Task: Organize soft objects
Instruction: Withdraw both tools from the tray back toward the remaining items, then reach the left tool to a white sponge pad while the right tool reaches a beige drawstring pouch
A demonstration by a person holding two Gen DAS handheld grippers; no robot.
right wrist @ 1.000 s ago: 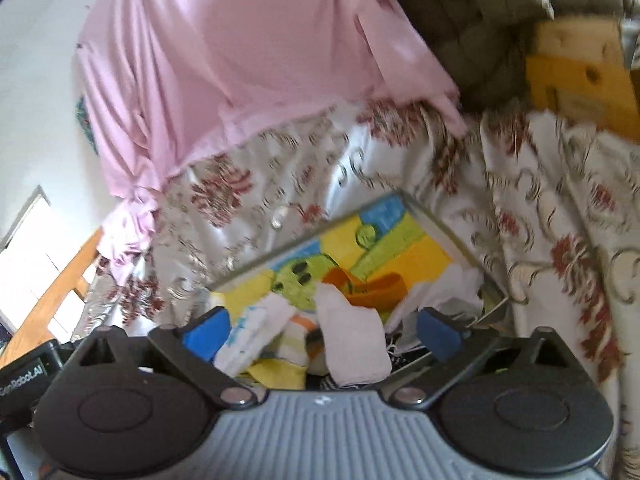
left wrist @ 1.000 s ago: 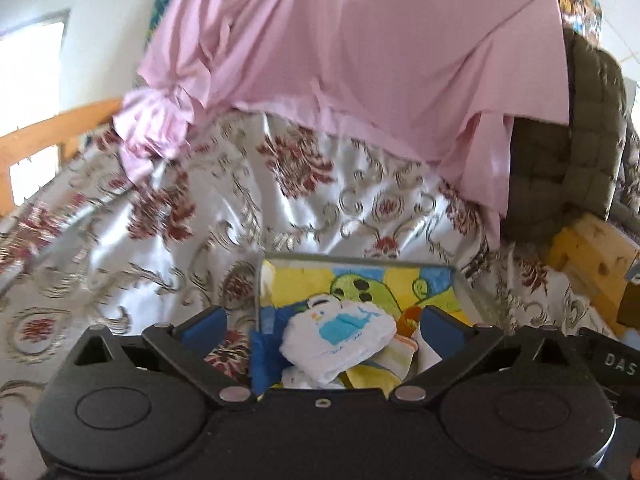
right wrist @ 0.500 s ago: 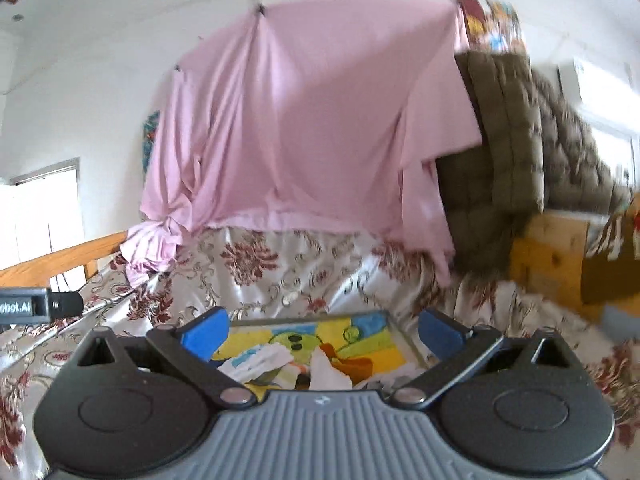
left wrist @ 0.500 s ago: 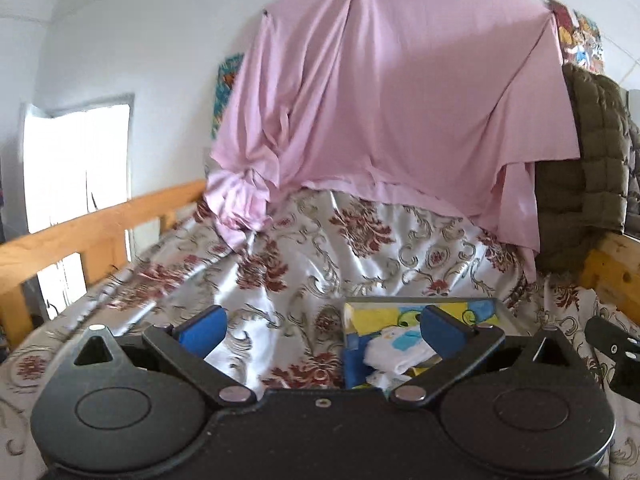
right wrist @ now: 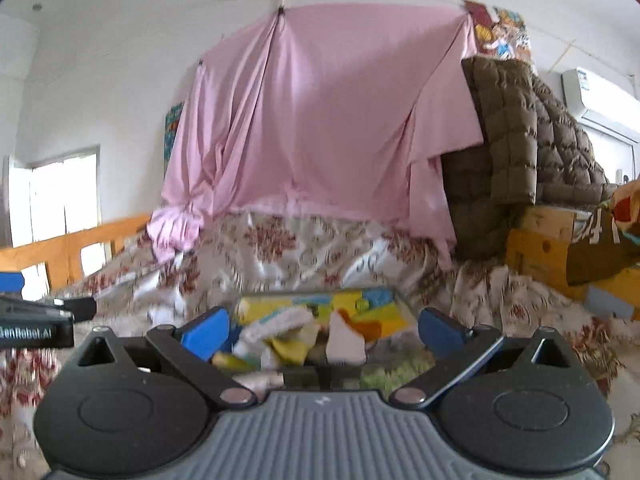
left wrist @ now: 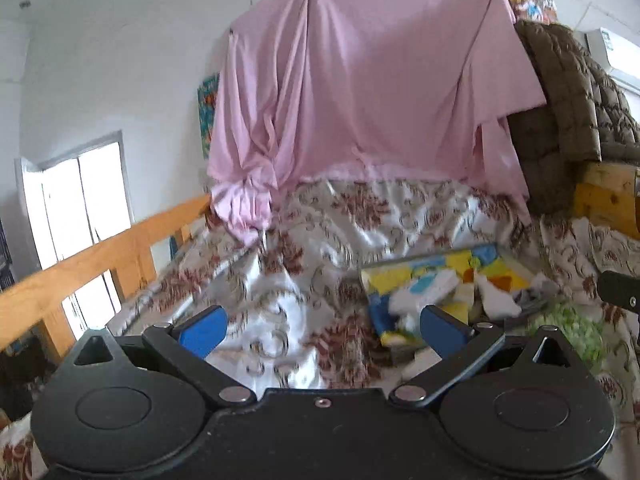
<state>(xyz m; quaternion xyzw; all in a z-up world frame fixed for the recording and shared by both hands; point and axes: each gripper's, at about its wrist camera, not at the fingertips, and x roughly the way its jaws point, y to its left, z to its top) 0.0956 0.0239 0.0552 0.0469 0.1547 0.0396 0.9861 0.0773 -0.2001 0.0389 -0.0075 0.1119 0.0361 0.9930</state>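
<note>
A shallow box with a bright yellow, green and blue cartoon lining (left wrist: pixel 460 264) lies on the flowered bedspread and holds several small folded cloths, white (left wrist: pixel 424 292) and yellow ones (right wrist: pixel 288 350). In the right wrist view the box (right wrist: pixel 360 300) lies straight ahead, just beyond my open, empty right gripper (right wrist: pixel 324 328). My left gripper (left wrist: pixel 324 326) is open and empty, over bare bedspread to the left of the box. A green fuzzy cloth (left wrist: pixel 568 326) lies on the bed right of the box.
A pink sheet (left wrist: pixel 360 92) hangs on the back wall. An olive quilted blanket (right wrist: pixel 512 152) hangs at the right over yellow wooden boxes (right wrist: pixel 540 248). A wooden bed rail (left wrist: pixel 92 260) runs along the left. The other gripper's body (right wrist: pixel 36 322) shows at the left edge.
Both grippers have pulled up and back from the box, which now looks smaller and farther. The left view has swung left, putting the box at its right. Both stayed open.
</note>
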